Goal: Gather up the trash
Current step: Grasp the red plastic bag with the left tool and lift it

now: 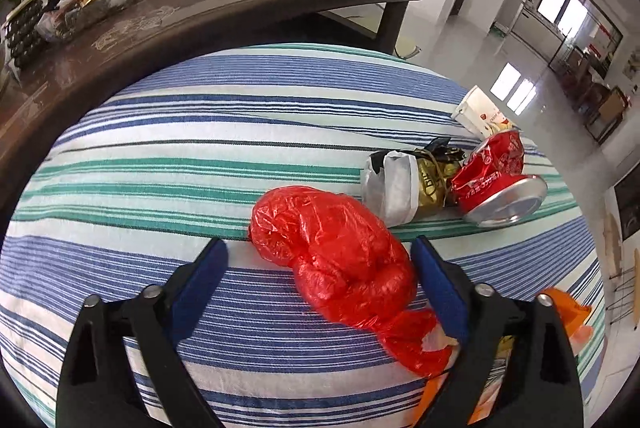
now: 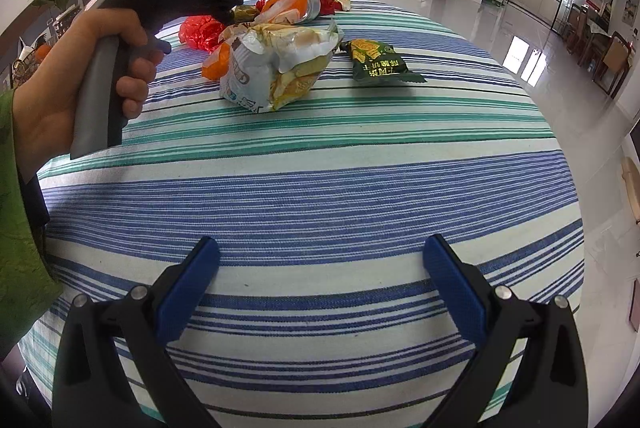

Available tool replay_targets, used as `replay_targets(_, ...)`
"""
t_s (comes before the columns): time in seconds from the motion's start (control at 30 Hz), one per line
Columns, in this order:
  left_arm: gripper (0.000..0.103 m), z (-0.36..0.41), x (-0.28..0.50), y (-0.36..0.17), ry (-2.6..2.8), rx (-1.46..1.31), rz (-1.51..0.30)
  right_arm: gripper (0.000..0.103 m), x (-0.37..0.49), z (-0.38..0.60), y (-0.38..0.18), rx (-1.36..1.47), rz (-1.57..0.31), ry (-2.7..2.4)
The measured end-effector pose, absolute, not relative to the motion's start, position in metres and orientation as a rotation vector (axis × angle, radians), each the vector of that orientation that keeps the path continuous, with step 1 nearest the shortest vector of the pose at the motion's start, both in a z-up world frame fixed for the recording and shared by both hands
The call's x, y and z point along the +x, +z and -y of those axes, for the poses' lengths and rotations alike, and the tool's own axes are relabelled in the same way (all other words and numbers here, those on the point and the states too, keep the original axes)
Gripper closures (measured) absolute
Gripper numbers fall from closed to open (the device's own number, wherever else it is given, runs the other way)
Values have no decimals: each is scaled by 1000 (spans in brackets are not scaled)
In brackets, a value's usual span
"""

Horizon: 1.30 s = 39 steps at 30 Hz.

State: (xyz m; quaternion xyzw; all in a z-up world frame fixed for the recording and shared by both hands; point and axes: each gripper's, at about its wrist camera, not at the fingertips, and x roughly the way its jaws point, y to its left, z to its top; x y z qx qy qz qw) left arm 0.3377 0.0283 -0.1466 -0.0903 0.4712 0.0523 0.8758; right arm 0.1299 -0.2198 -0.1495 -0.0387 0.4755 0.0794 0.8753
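1. Left gripper [image 1: 320, 248] — two black plastic arms, each ending in a ribbed blue pad [image 1: 436, 280], with round silver screw heads at the joints.
2. Right gripper [image 2: 322, 248] has the same build: black arms, blue textured pads, silver screws.
3. From the right wrist camera, the left tool shows a grey pistol-style handle [image 2: 98, 96], a black body with small white lettering, and a blue trigger.
4. The person's sleeve [image 2: 20, 228] — green, crinkled fabric.
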Motion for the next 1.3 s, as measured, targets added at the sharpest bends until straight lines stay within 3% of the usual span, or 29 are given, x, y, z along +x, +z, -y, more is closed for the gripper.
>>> replay_targets(0.07,52,-31,334,-146,70,-162,-971,5,130,220,-149,-81,-993,166)
replay_targets(0.3,54,-59,304,-127,-81,-68,-974,5,130,220,-150,-80,-993,166)
replay_targets(0.6,52,-46,192,-119,-449,207,-1029,5,130,220,-150,-80,-993,165)
replay_targets(0.73,48,-34,168,-136,-459,219,-1017,5,130,220,-150,-80,-993,165)
replay_targets(0.93,17,-32,159,-151,-394,168,-987,5,130,220,-150,-80,-993,165)
replay_targets(1.3,5,-50,155,-155,-293,157,-963,5,130,220,-150,-78,-993,166)
